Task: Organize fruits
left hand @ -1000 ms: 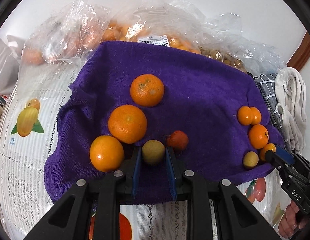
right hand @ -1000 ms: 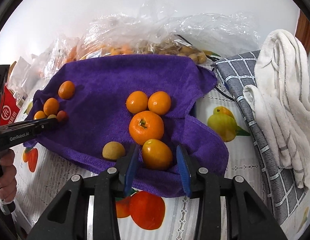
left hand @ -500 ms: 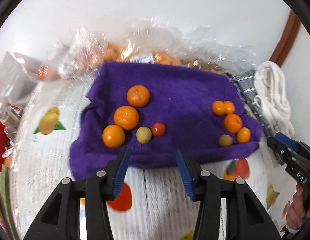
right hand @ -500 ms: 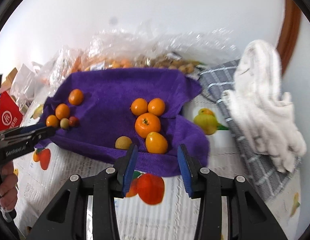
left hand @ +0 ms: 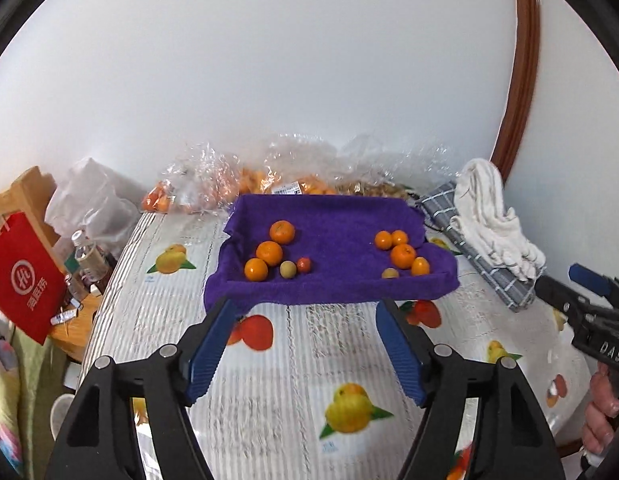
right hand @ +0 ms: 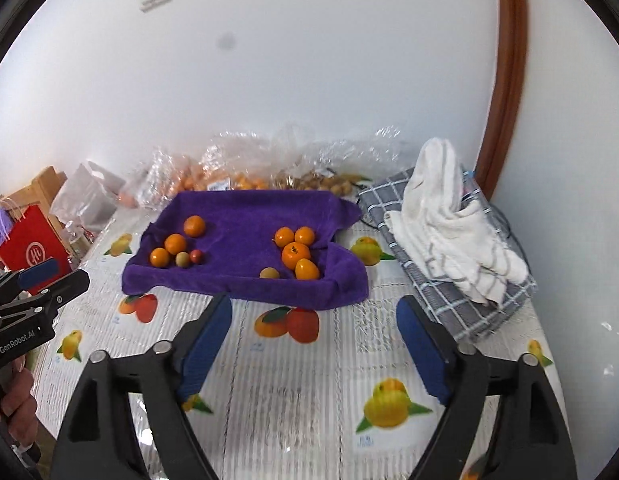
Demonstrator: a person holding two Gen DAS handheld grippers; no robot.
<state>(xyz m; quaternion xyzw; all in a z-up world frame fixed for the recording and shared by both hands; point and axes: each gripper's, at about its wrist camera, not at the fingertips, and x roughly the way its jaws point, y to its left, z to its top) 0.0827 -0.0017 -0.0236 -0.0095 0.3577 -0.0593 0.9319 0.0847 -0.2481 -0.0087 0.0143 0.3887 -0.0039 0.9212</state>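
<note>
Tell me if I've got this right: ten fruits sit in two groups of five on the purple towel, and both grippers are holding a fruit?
Not quite. The two groups of five on the purple terry towel are right, but neither gripper holds a fruit. The left wrist view shows the left gripper open and empty; the right wrist view shows the same for the right gripper.

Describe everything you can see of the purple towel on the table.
The purple towel is plush terry cloth, lying rumpled on the fruit-print tablecloth, its back edge raised against the clear plastic bags. Two separate clusters of five small fruits each rest on it, mostly orange. Its right edge has a folded notch. Neither tongs touch it.
</note>
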